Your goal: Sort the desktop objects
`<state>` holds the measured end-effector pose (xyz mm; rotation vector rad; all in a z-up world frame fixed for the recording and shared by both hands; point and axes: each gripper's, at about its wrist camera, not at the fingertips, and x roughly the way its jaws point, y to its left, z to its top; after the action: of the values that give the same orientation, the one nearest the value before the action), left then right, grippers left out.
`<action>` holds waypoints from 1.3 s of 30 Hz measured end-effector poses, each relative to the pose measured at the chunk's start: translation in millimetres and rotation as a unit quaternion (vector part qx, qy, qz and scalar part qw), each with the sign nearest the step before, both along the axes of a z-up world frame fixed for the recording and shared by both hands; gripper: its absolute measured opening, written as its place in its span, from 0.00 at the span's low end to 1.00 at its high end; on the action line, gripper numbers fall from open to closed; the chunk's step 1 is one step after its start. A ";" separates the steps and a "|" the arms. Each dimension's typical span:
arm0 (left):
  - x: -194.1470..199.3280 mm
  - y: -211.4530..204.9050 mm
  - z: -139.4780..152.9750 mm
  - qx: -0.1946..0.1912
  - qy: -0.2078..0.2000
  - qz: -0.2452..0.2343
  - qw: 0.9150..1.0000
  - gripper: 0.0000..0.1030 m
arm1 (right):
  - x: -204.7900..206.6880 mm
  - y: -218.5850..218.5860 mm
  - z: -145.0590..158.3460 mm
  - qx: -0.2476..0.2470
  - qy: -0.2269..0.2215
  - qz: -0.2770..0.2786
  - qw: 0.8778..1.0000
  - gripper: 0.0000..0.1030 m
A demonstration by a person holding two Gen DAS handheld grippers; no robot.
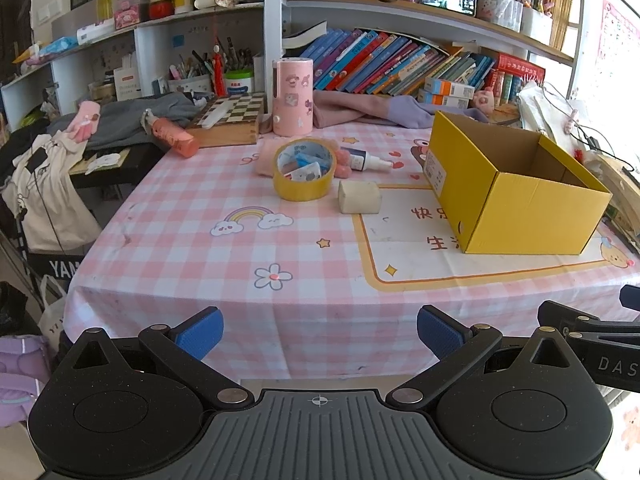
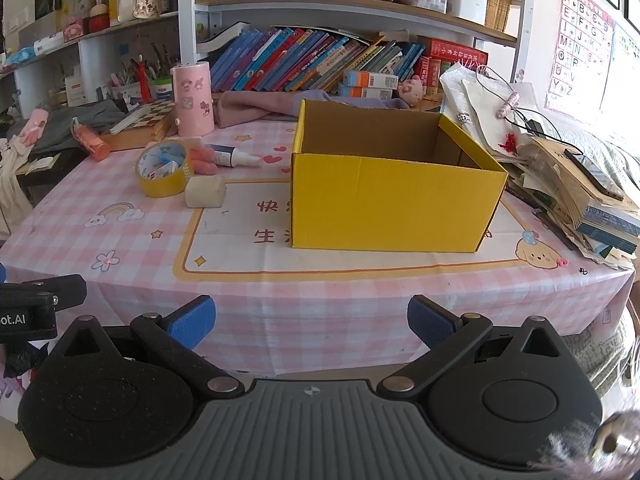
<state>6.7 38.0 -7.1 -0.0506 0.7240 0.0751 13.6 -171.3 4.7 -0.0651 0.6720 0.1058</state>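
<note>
Crowded bookshelves are filling the top of both views, and below them the pink checked counter (image 1: 304, 240) is carrying everything I am sorting. I am holding both sets of fingers wide apart and empty at the near edge: left gripper (image 1: 320, 334), right gripper (image 2: 311, 322). Nothing looks sorted yet; the yellow box (image 2: 396, 200) at centre right shows no contents from here. At centre left the tape roll (image 1: 303, 170), white block (image 1: 359, 197) and small bottle (image 1: 366, 161) are waiting. Next I am probably reaching forward for the block, closing squarely across it.
</note>
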 end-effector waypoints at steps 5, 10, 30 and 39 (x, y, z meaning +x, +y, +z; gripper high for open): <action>-0.7 -0.3 0.2 0.000 -0.001 0.000 1.000 1.00 | -0.5 0.1 -0.2 0.000 -0.001 0.000 1.000 1.00; -4.1 -1.0 1.6 0.001 -0.005 0.004 1.000 1.00 | -2.2 1.0 -0.3 0.001 -0.003 0.000 1.000 1.00; -8.5 1.2 6.9 0.004 -0.022 0.004 1.000 1.00 | -4.4 1.7 5.8 -0.002 -0.009 0.010 1.000 1.00; -5.2 23.2 9.2 0.003 -0.029 0.026 0.999 1.00 | 3.5 25.6 9.6 0.000 -0.007 0.050 0.999 1.00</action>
<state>1.4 61.2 2.2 -0.0657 0.6645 0.1247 17.1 -145.7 14.2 -0.0993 0.6549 0.2019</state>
